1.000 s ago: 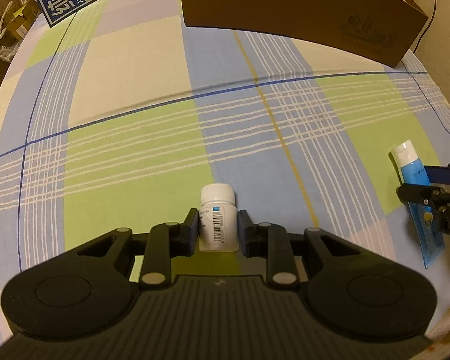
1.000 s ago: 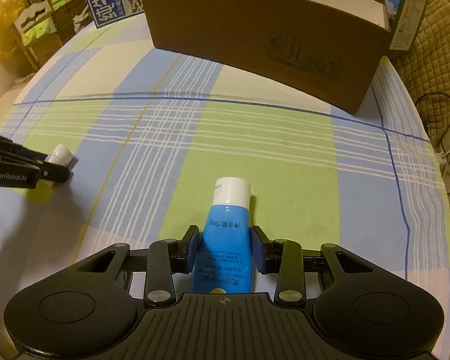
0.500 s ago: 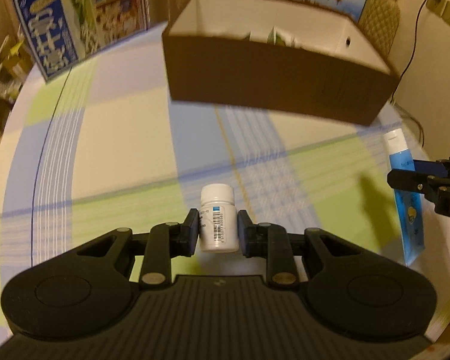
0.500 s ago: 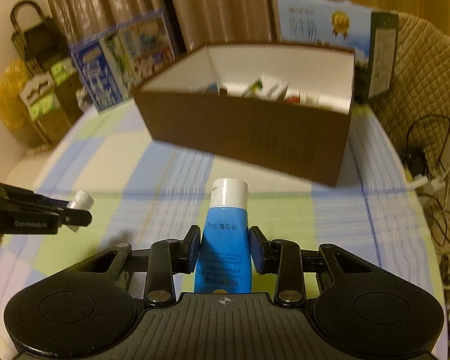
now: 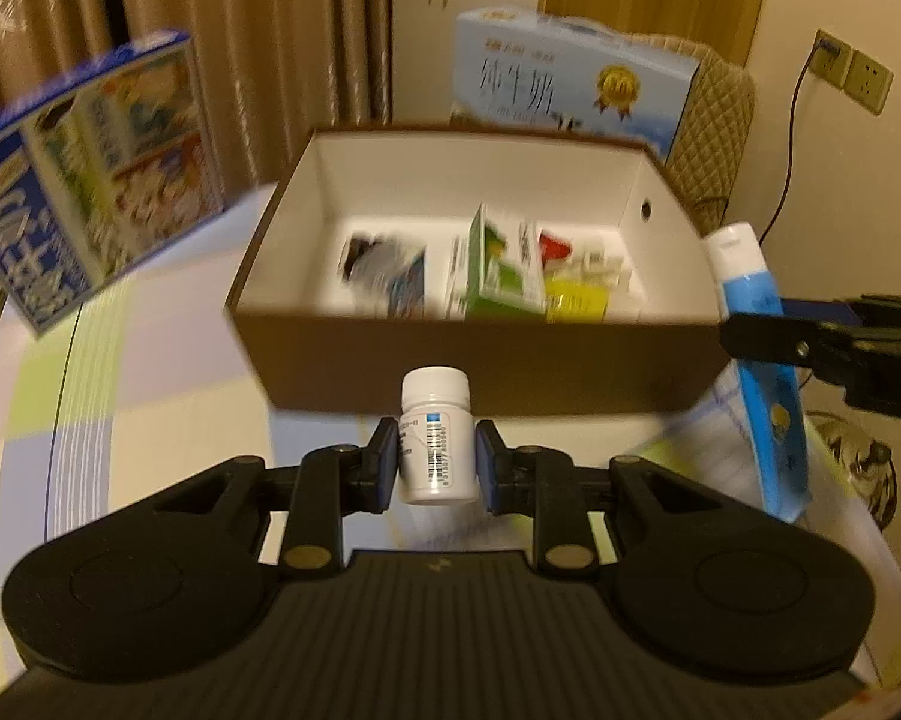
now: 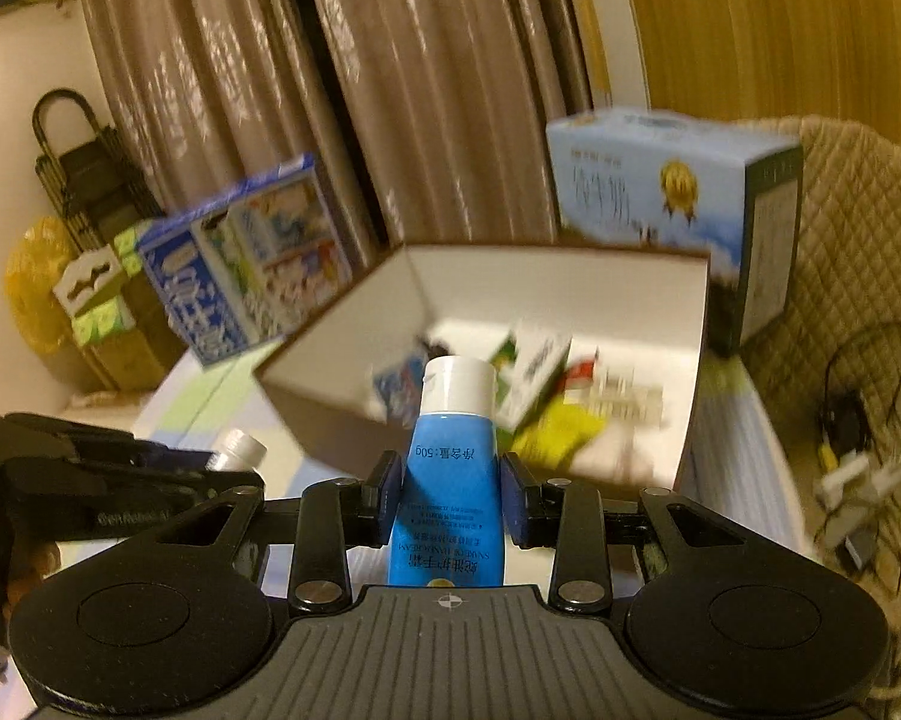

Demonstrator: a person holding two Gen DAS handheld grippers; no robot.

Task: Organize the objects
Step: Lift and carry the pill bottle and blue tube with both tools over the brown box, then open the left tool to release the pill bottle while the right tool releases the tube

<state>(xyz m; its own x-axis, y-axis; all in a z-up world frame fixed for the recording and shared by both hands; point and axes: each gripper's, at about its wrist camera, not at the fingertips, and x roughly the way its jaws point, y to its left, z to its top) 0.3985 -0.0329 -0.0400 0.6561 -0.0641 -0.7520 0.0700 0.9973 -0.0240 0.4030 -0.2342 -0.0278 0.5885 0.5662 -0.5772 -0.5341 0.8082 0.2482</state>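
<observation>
Between the left gripper (image 5: 437, 465) pads: small white pill bottle (image 5: 435, 435), clamped at mid-body, cap pointing 12 o'clock, clear of the table. Right gripper (image 6: 449, 495) is clamped on a blue tube (image 6: 449, 480) with a white cap, pads on both sides of the body, cap also at 12 o'clock. Left view confirms it: right tool comes in at 3 o'clock with the tube (image 5: 756, 360) hanging through it, tail end down

Both items are airborne, neither released yet

Target, by my read, is the open brown cardboard box (image 5: 468, 354), white inside, at 12 o'clock from the bottle and just beyond it. In the right view the box (image 6: 570, 300) sits at 12 to 1 o'clock past the tube cap. Already inside: a green-and-white carton (image 5: 501, 270), a dark packet at 11 o'clock of it, something red and a yellow pack at 3 o'clock. All blurred, can't identify further

Checked tablecloth (image 5: 150, 390) around the box looks free of loose items in both views, though lower parts are hidden by the tools

Status estimate: late stage. Pick-up done for both, several things boxed. Left to do: carry over the near wall, drop bottle and tube in free floor space. Left half of the box floor looks the emptiest
</observation>
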